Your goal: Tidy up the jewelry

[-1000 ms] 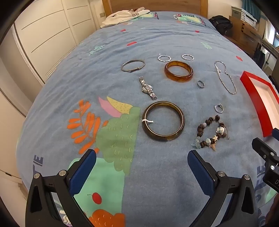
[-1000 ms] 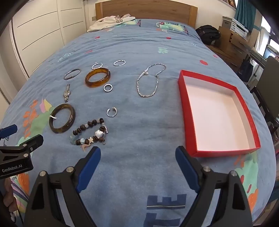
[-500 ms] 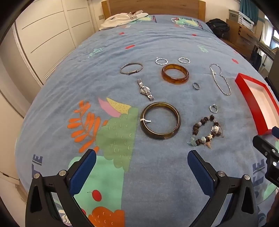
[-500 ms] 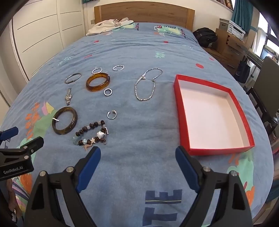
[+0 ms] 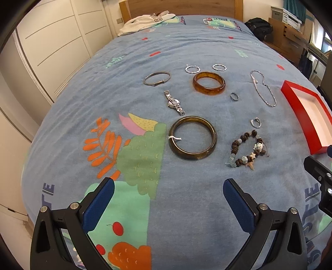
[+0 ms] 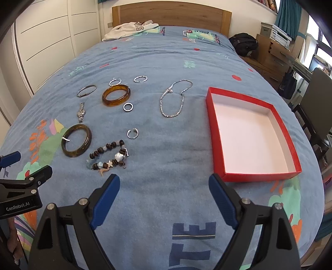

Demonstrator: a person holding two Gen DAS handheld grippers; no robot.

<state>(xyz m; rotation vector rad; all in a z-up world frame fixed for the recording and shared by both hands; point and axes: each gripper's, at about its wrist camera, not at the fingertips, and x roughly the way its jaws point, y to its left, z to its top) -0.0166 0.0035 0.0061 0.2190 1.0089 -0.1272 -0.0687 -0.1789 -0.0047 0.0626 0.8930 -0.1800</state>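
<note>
Jewelry lies spread on a blue bedspread. A dark olive bangle (image 5: 193, 137) (image 6: 76, 140), a beaded bracelet (image 5: 247, 150) (image 6: 109, 153), an amber bangle (image 5: 209, 83) (image 6: 116, 95), a watch (image 5: 174, 102), a thin silver bangle (image 5: 156, 78), a chain necklace (image 6: 174, 99) (image 5: 263, 88) and several small silver rings lie there. An empty red box (image 6: 249, 133) sits on the right. My left gripper (image 5: 168, 193) is open and empty, short of the olive bangle. My right gripper (image 6: 164, 184) is open and empty, between the beaded bracelet and the box.
A white garment (image 6: 130, 29) lies at the head of the bed by the wooden headboard (image 6: 172, 14). White wardrobe doors (image 5: 51, 41) stand to the left. A black bag (image 6: 244, 44), drawers and a chair (image 6: 317, 99) stand to the right.
Both grippers have drawn back and risen slightly, so the jewelry and box look smaller and farther away. Nothing on the bed has moved.
</note>
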